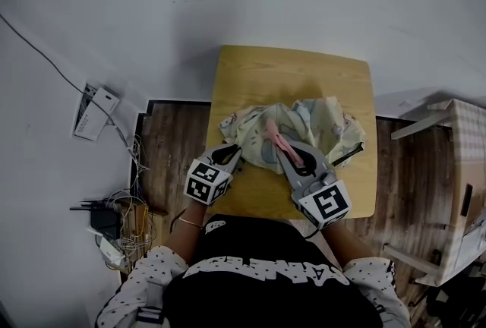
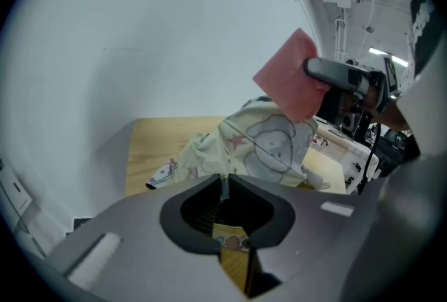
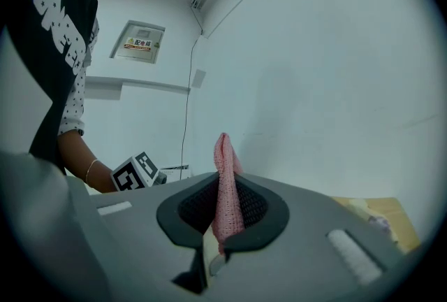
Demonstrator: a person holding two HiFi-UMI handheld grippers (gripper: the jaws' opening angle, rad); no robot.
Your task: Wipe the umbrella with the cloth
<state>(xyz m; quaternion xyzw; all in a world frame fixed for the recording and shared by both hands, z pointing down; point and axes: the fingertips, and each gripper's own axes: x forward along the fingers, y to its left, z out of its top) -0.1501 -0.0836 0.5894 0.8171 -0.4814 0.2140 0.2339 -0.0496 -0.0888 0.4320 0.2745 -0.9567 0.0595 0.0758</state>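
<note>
Now your left gripper (image 1: pixel 233 155) pinches the hem of the umbrella (image 1: pixel 323 123) near the left edge of the desk (image 1: pixel 258 68), while your right gripper (image 1: pixel 283 150) clamps the pink cloth (image 1: pixel 277 138) over it.

The umbrella (image 1: pixel 319 125), of pale yellow fabric printed with cartoon animals and a pink star, is seen collapsed and crumpled into a loose heap on the middle of the wooden desk (image 1: pixel 250 72). At its 8 o'clock edge a thin rib is pinched between the jaws of the left gripper (image 1: pixel 234 152). The cloth (image 1: pixel 278 141), pink and finely woven, is clamped between the jaws of the right gripper (image 1: pixel 285 153) over the heap's 7 o'clock part; contact with the fabric cannot be told.
</note>
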